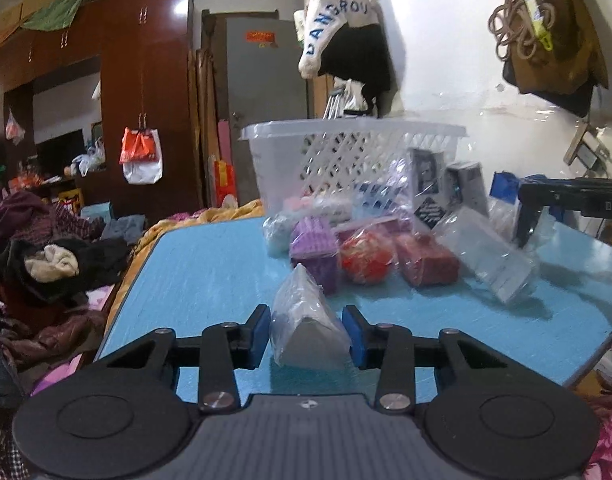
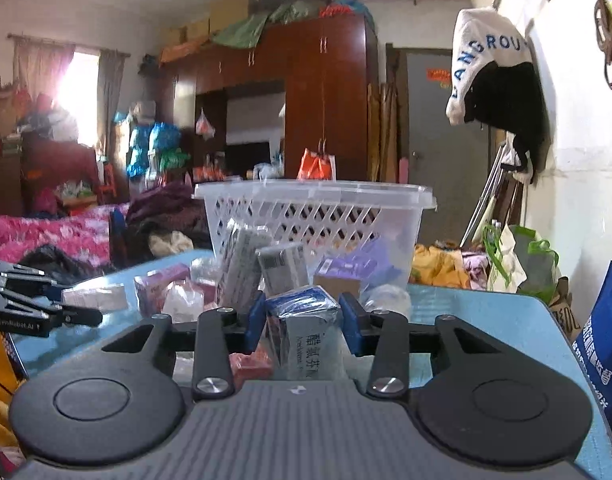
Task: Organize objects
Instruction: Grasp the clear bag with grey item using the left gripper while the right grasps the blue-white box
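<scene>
Bagged packet [image 1: 306,320] pinched by left hand-held gripper [image 1: 308,330], blue box [image 2: 302,320] clamped by right hand-held gripper [image 2: 302,320]

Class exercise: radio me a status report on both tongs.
Left tongs shut on bagged packet. Right tongs shut on blue-grey box. Basket ahead, clutter between.

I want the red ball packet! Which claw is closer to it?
Left. The left claw faces the red packet just beyond the bagged item it grips. The right claw sits at the pile's far side, gripping a blue box.
</scene>
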Available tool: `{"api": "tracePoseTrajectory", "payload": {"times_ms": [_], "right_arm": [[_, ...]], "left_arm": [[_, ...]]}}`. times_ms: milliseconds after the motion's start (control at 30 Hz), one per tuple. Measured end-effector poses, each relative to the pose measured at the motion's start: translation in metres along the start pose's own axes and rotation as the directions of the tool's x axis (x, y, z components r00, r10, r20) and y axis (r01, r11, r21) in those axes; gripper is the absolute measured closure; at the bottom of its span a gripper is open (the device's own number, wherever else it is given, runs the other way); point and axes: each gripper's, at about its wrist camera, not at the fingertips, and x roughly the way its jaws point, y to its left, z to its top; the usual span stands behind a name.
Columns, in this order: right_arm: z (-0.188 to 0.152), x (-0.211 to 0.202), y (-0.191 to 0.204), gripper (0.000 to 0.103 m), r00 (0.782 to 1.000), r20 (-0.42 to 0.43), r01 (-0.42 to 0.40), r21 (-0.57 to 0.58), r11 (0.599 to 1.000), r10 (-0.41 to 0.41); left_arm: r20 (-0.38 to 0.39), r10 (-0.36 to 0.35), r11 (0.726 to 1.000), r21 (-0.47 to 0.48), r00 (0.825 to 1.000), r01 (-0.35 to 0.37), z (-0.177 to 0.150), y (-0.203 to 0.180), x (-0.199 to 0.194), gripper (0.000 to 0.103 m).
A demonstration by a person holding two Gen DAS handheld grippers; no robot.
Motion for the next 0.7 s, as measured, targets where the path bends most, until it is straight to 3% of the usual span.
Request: {"api": "tracePoseTrajectory", "payload": {"times_ms": [467, 700], "right_arm": [[0.016, -0.024, -0.006, 0.060, 0.993, 0.104, -0.063, 0.077, 0.995, 0.054], [0.038, -0.018, -0.006, 0.060, 0.992, 0.120, -0.042, 0.064, 0.997, 0.034]], "left_arm": [[0.106, -0.064, 0.997, -0.024, 0.992, 0.067, 0.010, -0.012, -0.018, 0.060], [0.177, -0.109, 0.991, -0.052, 0.978, 0.120, 0.040, -0.014, -0.021, 0.060]]}}
